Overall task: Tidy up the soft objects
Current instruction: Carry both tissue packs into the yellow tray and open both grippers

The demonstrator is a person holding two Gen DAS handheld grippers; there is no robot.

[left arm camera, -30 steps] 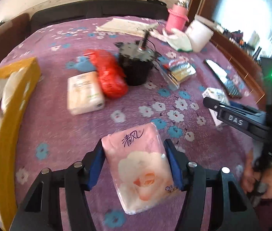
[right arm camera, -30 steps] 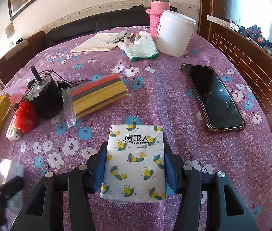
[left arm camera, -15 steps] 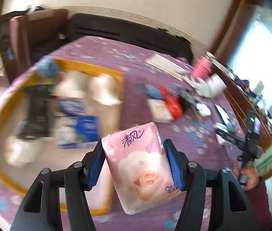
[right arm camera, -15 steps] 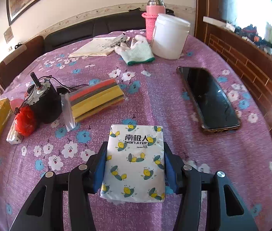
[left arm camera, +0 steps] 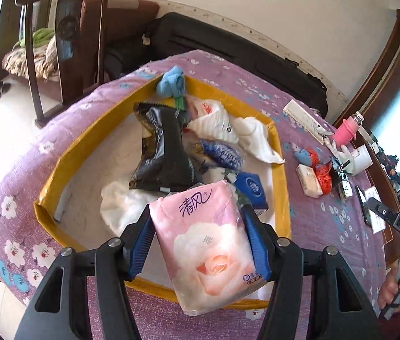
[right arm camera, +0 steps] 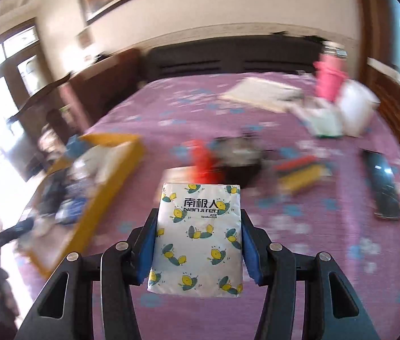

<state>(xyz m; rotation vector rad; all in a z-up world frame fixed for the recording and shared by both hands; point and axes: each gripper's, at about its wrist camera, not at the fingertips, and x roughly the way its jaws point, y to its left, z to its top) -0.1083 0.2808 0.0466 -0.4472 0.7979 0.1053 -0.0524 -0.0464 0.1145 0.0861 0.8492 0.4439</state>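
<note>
My left gripper (left arm camera: 200, 243) is shut on a pink tissue pack (left arm camera: 208, 252) with a rose print and holds it above the near right part of the yellow tray (left arm camera: 66, 155). The tray holds a black bag (left arm camera: 163, 153), white cloths, a blue tissue pack (left arm camera: 252, 188) and a light blue sock. My right gripper (right arm camera: 198, 240) is shut on a white tissue pack (right arm camera: 198, 238) with lemon prints, held above the purple flowered tablecloth (right arm camera: 313, 240). The yellow tray also shows at the left of the blurred right wrist view (right arm camera: 109, 181).
On the table right of the tray lie a beige tissue pack (left arm camera: 308, 180), a red bag (left arm camera: 323, 177), a black motor, a pink bottle (left arm camera: 347, 130), a white jar (left arm camera: 362, 160) and a phone (right arm camera: 384, 189). Chairs and a black sofa stand behind.
My left gripper has swung left with the pink pack and now hangs over the yellow tray. My right gripper has lifted and turned left with the lemon pack; its view is blurred.
</note>
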